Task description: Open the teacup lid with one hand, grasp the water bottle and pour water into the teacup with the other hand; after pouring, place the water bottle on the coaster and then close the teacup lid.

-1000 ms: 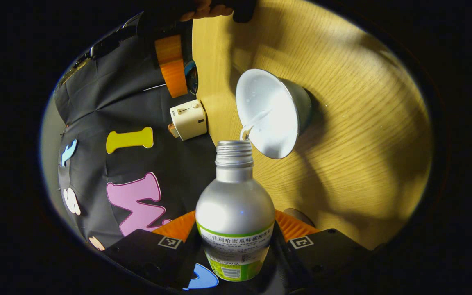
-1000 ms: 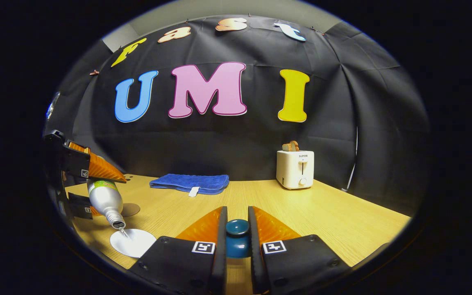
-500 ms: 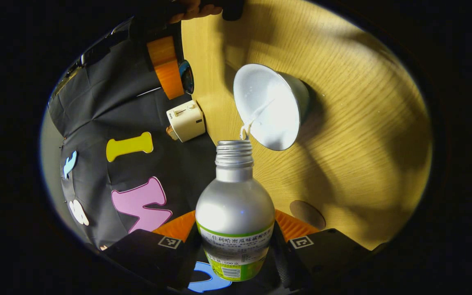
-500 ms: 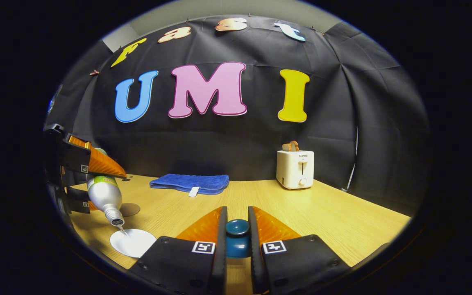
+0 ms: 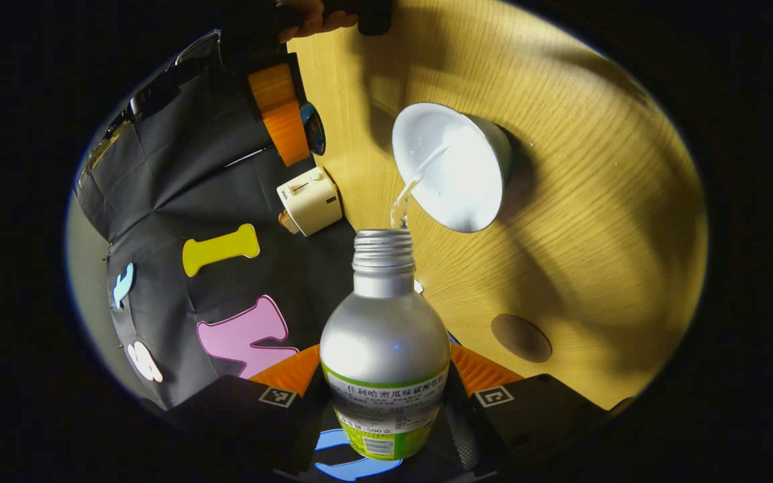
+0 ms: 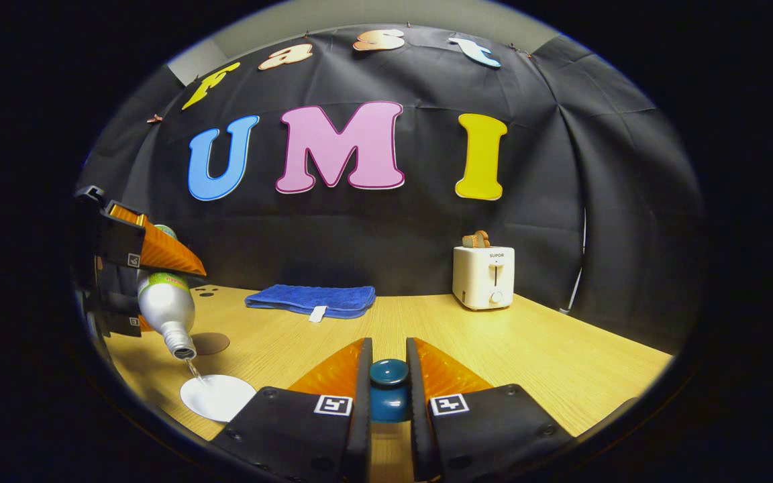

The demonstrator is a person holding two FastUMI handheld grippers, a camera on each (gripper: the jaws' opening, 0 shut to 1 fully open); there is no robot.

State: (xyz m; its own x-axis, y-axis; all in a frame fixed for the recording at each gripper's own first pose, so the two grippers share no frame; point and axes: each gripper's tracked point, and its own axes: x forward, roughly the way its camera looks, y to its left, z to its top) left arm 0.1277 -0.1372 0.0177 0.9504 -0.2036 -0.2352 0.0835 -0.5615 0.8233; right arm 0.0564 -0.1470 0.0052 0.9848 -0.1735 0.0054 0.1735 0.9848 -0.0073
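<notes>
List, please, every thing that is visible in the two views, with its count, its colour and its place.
water bottle: one, silver with green label, tilted over the teacup, pouring
teacup: one, white inside, on the table
teacup lid: one, dark blue-green, held up
coaster: one, brown, on the table beside the teacup
cloth: one, blue, folded, at the back
toaster: one, cream, back right
table: one, light wood
left gripper: shut on the water bottle
right gripper: shut on the teacup lid

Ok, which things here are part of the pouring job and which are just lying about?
Job: bottle, teacup, lid, coaster.
Lying about: toaster, blue cloth.
</notes>
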